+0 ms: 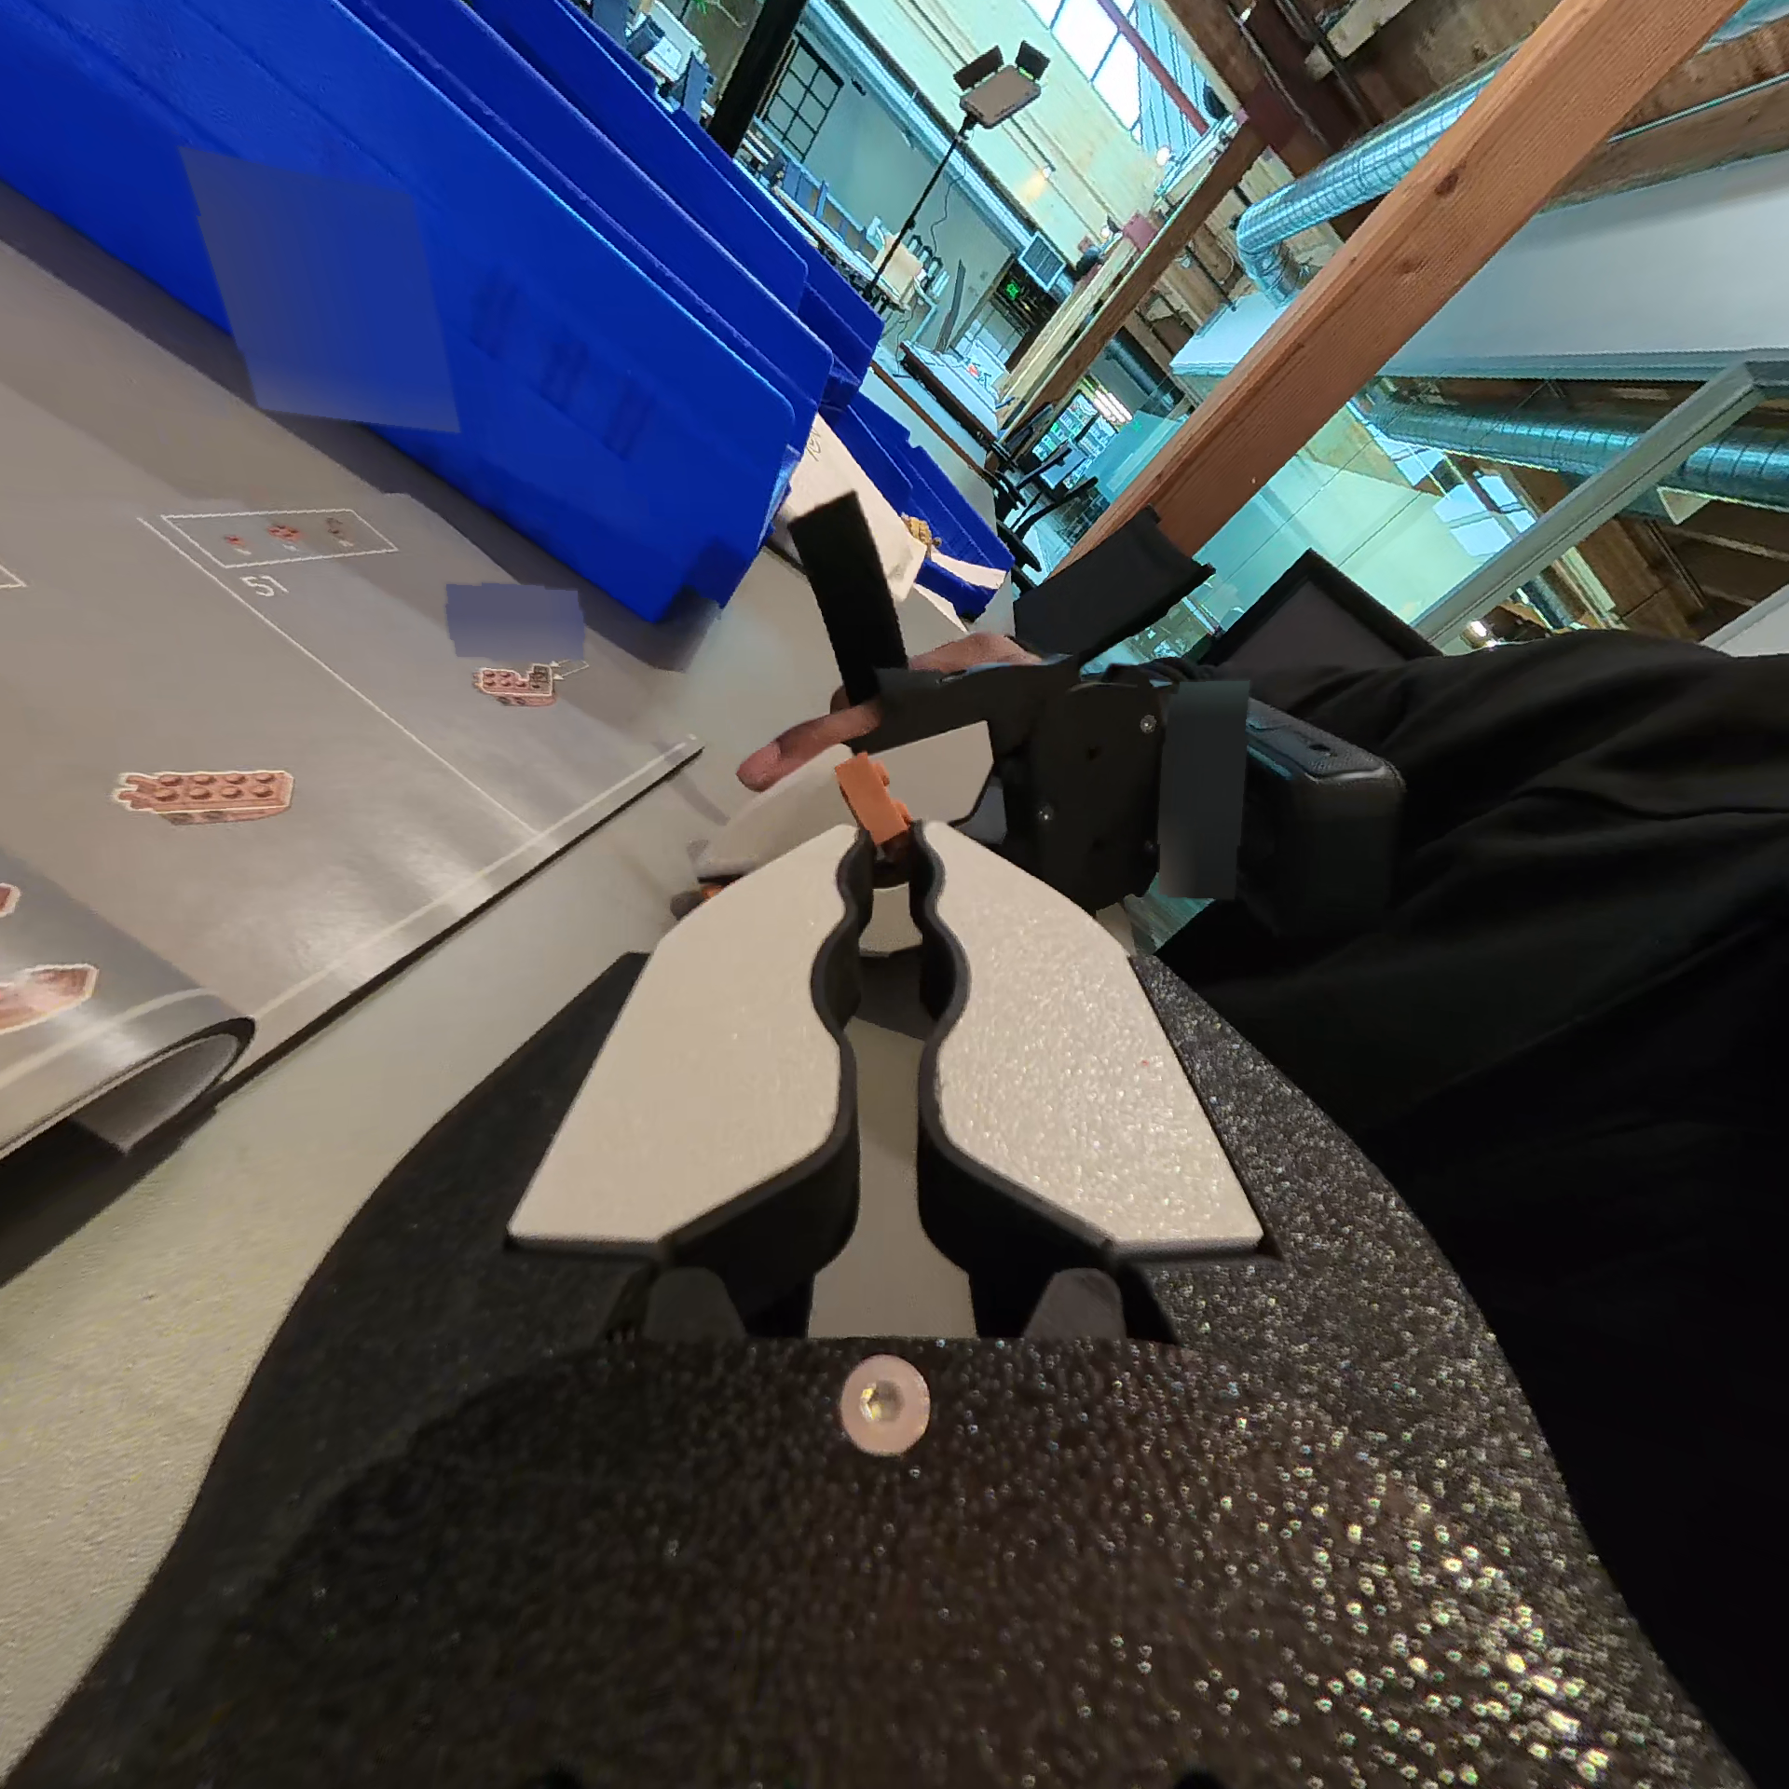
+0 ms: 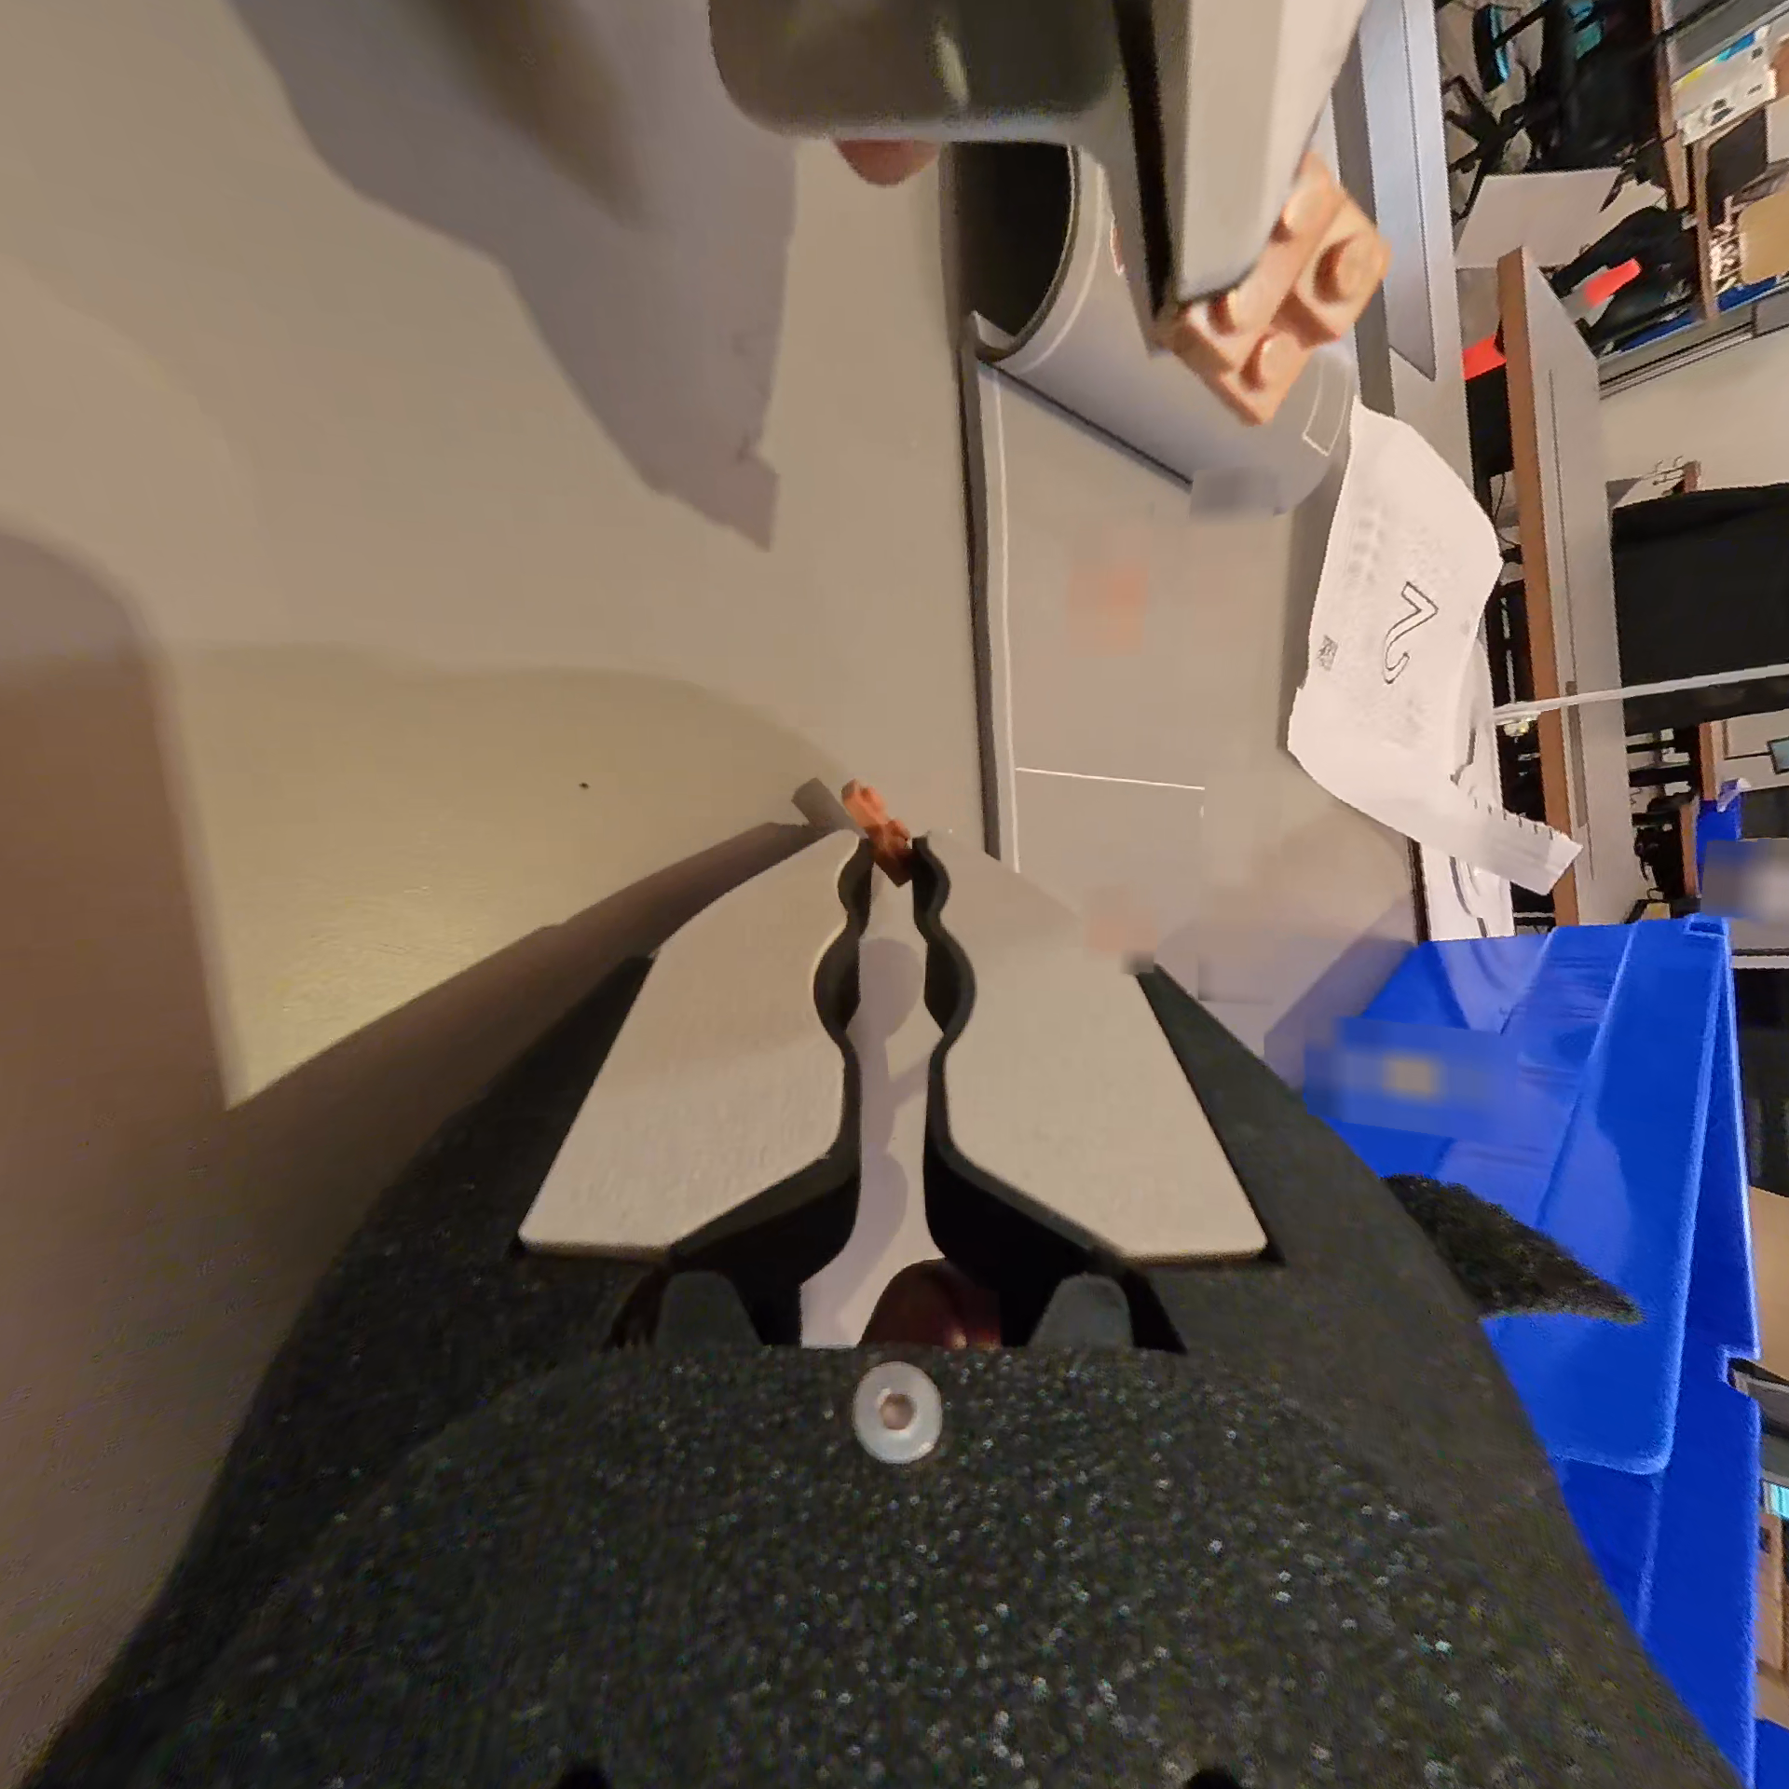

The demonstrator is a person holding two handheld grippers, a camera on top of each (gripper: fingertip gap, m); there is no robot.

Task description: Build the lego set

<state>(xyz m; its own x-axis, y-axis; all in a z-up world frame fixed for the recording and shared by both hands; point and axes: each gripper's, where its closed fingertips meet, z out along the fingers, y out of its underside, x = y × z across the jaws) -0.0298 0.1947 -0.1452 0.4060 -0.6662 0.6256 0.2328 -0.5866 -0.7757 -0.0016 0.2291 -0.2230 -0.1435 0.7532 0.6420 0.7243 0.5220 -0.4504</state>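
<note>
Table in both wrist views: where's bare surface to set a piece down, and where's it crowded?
Bare: the pale tabletop left of the open instruction booklet. Crowded: blue bins close behind the booklet, crumpled printed paper beside another bin. Both grippers, left and right, pinch small orange brick pieces.

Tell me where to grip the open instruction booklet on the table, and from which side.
Take the instruction booklet at its free corner edge, coming in low from the table side. The pages lie flat and thin, so only that raised edge offers purchase. Both tools already pinch small orange bricks, so one would probably need freeing first.
</note>
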